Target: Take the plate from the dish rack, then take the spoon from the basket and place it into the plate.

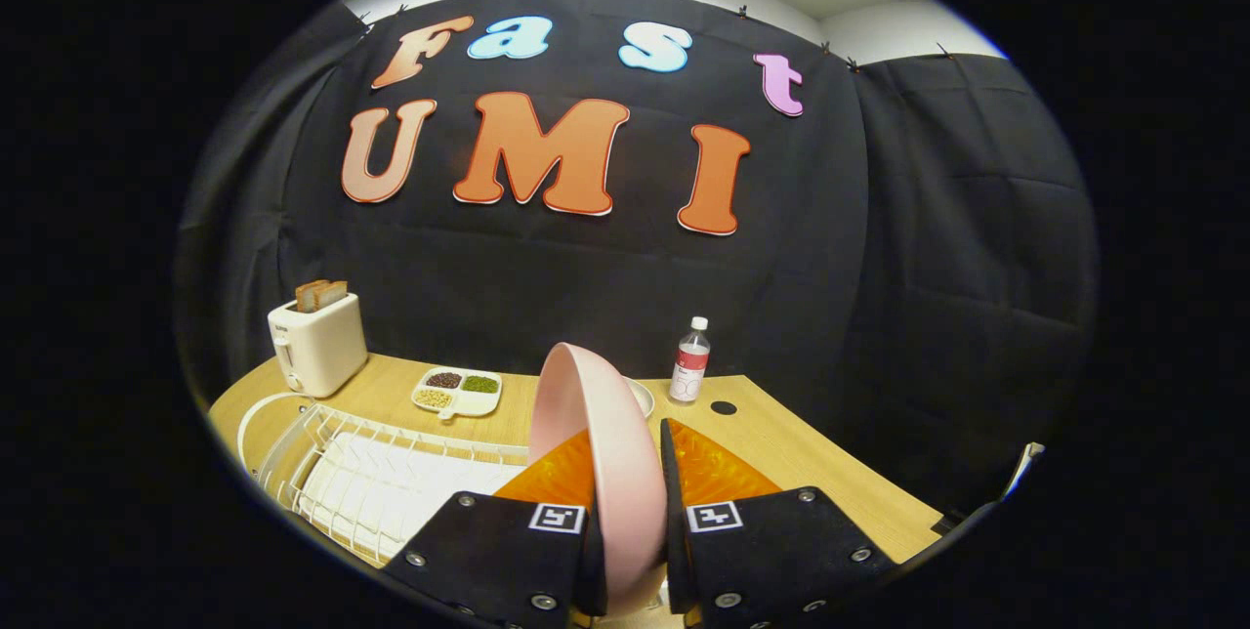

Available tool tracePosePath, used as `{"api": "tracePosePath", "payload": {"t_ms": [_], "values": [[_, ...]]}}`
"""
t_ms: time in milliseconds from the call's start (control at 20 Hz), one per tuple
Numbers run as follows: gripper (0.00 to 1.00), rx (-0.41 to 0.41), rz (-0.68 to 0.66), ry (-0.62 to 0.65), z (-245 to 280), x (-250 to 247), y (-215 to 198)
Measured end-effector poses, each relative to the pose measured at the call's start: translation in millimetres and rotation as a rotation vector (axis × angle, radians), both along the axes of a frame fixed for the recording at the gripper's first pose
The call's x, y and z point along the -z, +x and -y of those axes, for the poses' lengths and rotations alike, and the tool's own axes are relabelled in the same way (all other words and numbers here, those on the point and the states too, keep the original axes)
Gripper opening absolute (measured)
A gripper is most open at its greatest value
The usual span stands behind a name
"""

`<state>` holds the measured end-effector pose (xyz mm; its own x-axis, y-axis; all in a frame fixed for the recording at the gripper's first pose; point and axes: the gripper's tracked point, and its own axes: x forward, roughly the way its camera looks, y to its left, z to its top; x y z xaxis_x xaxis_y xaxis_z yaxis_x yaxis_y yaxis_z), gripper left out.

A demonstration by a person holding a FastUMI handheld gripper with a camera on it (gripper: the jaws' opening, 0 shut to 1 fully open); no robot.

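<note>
A pink plate (610, 443) stands on edge between my two fingers, lifted above the wooden table (781, 453). My gripper (630, 458) is shut on the plate, one finger pressing each face near its lower part. The white wire dish rack (371, 482) lies below and to the left of the fingers, and the slots I can see hold nothing. The plate hides what is straight ahead of the fingers.
A white toaster (317, 346) with bread slices stands at the table's far left. A white divided dish (457, 392) of beans sits beyond the rack. A plastic bottle (690, 360) stands to the right by a round hole (723, 407) in the tabletop.
</note>
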<state>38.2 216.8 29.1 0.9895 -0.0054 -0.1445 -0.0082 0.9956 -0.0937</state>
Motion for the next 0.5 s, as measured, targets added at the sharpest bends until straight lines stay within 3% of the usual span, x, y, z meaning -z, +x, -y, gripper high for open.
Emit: {"api": "tracePosePath", "payload": {"t_ms": [500], "values": [[0.24, -0.107, -0.03, 0.163, -15.1, 15.9, -92.8]]}}
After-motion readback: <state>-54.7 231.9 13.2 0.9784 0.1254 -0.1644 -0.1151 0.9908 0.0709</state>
